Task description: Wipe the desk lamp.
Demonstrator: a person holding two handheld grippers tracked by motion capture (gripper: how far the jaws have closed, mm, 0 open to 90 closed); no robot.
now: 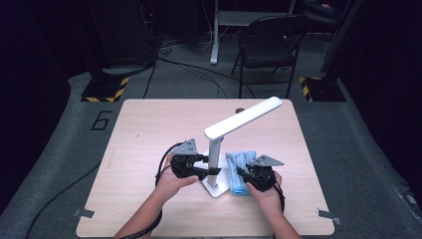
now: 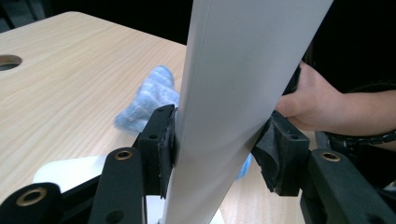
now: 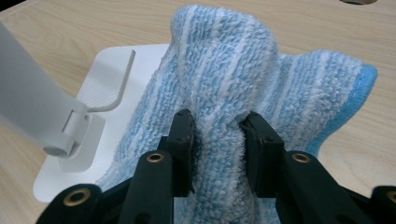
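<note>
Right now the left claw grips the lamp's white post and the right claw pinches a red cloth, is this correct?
Not quite: the cloth is blue with white stripes, not red, as the right gripper view shows. The left claw does grip the lamp's white post, and the right claw pinches that cloth.

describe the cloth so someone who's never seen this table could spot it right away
On the pale wooden table a white desk lamp stands near the front edge. The cloth lies bunched against the right side of the lamp's flat base, pinched by the right gripper. It is the only soft thing there: fluffy towelling, striped light blue and white.
</note>
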